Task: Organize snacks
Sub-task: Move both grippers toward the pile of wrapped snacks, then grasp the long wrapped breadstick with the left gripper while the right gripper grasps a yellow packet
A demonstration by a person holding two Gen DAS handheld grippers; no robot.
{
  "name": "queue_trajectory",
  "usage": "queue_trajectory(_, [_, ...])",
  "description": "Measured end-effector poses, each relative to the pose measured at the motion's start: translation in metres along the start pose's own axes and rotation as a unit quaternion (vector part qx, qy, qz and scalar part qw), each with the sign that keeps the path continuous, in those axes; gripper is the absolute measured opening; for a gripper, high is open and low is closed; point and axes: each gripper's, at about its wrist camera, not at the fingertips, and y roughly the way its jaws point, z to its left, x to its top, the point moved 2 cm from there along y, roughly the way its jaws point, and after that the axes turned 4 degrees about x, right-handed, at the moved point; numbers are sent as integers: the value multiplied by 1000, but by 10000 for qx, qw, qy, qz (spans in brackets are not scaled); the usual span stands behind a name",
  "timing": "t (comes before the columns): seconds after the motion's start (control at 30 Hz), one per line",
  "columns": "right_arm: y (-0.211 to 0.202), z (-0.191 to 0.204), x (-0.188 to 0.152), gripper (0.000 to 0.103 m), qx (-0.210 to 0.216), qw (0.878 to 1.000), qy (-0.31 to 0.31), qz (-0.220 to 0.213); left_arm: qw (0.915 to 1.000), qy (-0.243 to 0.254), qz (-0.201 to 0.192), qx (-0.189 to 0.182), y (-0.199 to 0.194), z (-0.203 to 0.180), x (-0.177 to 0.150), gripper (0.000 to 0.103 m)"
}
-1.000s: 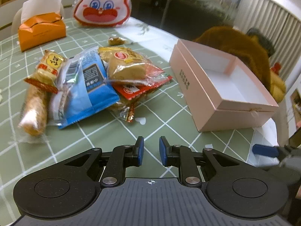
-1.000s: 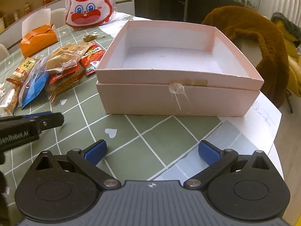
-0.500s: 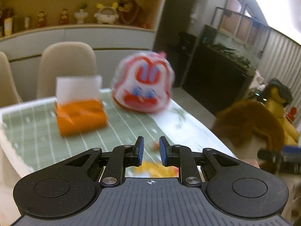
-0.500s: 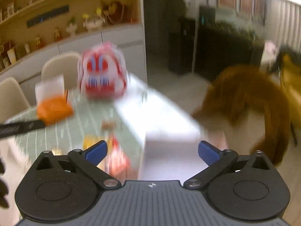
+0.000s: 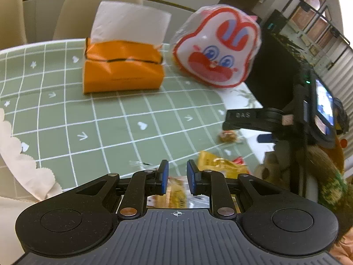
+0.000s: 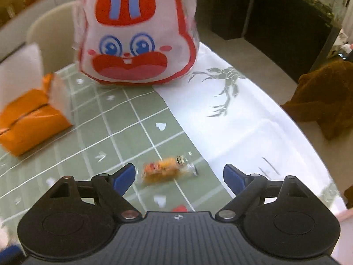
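My right gripper [image 6: 178, 175] is open, and a small wrapped orange snack [image 6: 164, 169] lies on the green grid cloth just ahead, between its fingers. My left gripper [image 5: 177, 177] has its jaws nearly together with nothing between them, above a pile of snack packets [image 5: 218, 165] that shows under and to the right of it. The small snack also shows in the left wrist view [image 5: 227, 136], with the right gripper [image 5: 267, 132] hovering beside it. The pink box is out of view.
A rabbit-face bag [image 6: 136, 35] stands at the back of the table; it also shows in the left wrist view [image 5: 217, 46]. An orange tissue box [image 5: 122, 68] sits to its left. A white cloth [image 6: 242, 119] covers the table's right side. Chairs [image 5: 97, 6] stand behind.
Both grippers have swung up from the pink box and snack pile, then down toward the far part of the table. The right gripper now hovers over the small orange snack.
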Motion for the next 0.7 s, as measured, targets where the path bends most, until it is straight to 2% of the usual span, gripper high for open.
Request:
queue_trajectory(0.1, [26,-3,1,83,76,9990,376,235,10000,-43,60,-44,9,8,-5,22])
queue_trajectory(0.13, [30,-3,1,79,-9,9991,401,161,9999,-52,69,-53,10,10,-7,22])
queue_trajectory(0.17, [29,-2,1,70,-109,9994,334,8,9999,-82,72,-43,10,13,-9,22])
queue_trajectory(0.27, [12,-6,0,59,37,9996,233,-138,9997,-211,62,54,9,22,-15,22])
queue_trajectory(0.37, [-23,-18,-3,59,402,9983,341,-228,9995,-261,102,126,6,26,-22,22])
queue_trajectory(0.47, [-68,-32,-19,59,809,9958,365,-245,9998,-42,83,189,4,19,-31,22])
queue_trajectory(0.6, [-135,-50,-67,59,1126,9930,241,-247,9983,298,107,481,2,8,-46,22])
queue_trajectory(0.7, [-170,-65,-114,59,1075,9936,179,-310,9969,546,99,563,-1,-1,-58,29])
